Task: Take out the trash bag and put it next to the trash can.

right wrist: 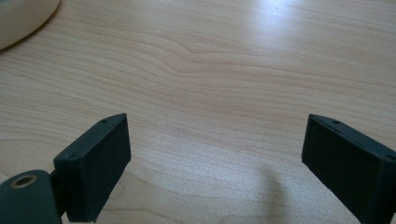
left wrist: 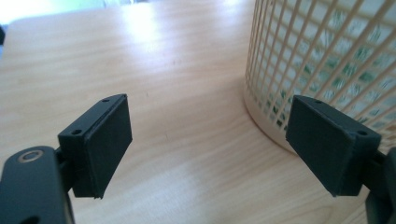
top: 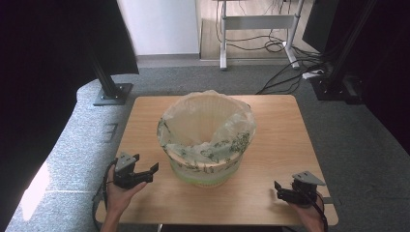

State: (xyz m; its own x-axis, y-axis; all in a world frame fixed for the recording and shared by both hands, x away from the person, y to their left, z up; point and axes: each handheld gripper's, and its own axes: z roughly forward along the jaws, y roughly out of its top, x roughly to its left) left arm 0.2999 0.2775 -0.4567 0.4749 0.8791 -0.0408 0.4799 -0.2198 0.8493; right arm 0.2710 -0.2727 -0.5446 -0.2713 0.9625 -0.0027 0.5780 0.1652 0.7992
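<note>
A cream lattice basket (top: pixel 205 159) stood near the middle of the wooden bench (top: pixel 275 145), a little toward the near side. It was lined with a thin translucent bag (top: pixel 208 121), whose edge was folded outward over the rim and carried a green leaf pattern on the near side. From the high view the inside of the bag looked empty (only the pale plastic itself could be seen there).

The left gripper (top: pixel 145 173) was at the near left part of the bench, held in the person's left hand (top: pixel 118 193), just beside the left wall of the basket but not touching it. Its jaws were spread wide and held nothing. In the left gripper view (left wrist: pixel 208 154) the basket (left wrist: pixel 327 56) rose at the right, its lattice wall just behind the right jaw, and the green print of the bag (left wrist: pixel 336 60) showed through the openings. Bare bench (left wrist: pixel 163 84) lay between the two jaws.

The right gripper (top: pixel 283 191) was at the near right corner of the bench, held in the right hand (top: pixel 309 212), well apart from the basket and pointing toward the left. Its jaws were also spread wide with nothing between them. In the right gripper view (right wrist: pixel 215 163) only the wood grain of the bench (right wrist: pixel 224 70) lay between the jaws, and a small curved part of the base of the basket (right wrist: pixel 23 18) appeared at the far left corner.

Behind the bench there was grey carpet (top: pixel 348 140) with black cables (top: pixel 290 72) lying on it at the far right.
</note>
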